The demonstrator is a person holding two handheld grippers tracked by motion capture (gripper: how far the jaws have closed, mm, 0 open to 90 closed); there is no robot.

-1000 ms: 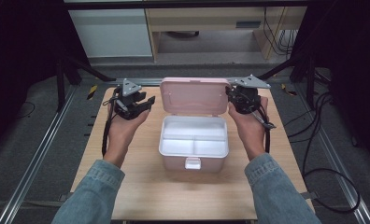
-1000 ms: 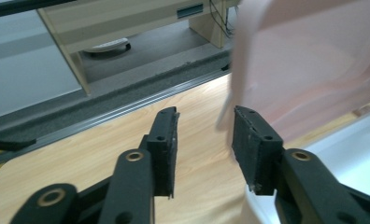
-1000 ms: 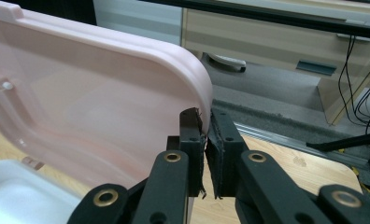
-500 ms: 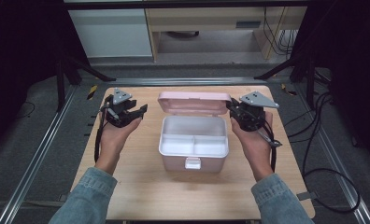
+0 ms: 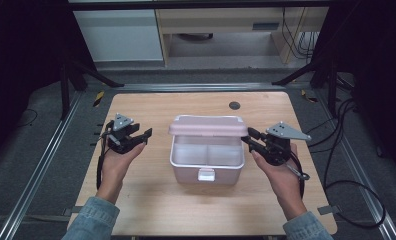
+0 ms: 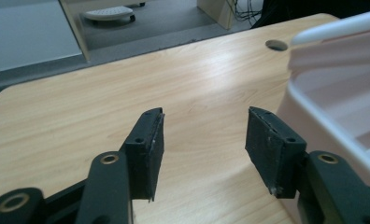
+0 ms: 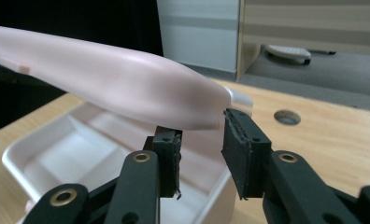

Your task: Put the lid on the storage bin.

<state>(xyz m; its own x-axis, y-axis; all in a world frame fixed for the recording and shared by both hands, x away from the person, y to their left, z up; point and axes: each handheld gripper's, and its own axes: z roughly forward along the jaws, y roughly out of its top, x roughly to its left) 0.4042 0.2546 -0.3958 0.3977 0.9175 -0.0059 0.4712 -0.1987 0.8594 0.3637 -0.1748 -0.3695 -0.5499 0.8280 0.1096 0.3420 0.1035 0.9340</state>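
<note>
— What was seen of the box's make and shape?

— A pale pink plastic lunch box [image 5: 207, 159] was seen, smooth and glossy, rectangular with rounded corners; a small clasp tab was set on its near wall; a divider was seen inside; its curved lid [image 5: 208, 126] was hinged at the far side and was tilted half-open over the tray.

— And its lie?

— It was set at the middle of the light wood-grain bench [image 5: 151, 210]; its long axis was laid left to right, with the clasp turned toward the person.

— The jaws?

— The left hand-held gripper [image 5: 145, 134] was held apart from the box's left side, jaws open and just lately widened, only bare bench between the ribbed black pads [image 6: 145, 149]; the right hand-held gripper [image 5: 249, 138] was held at the lid's right end, jaws just lately opened, the lid's edge above the gap, unpressed.
</note>
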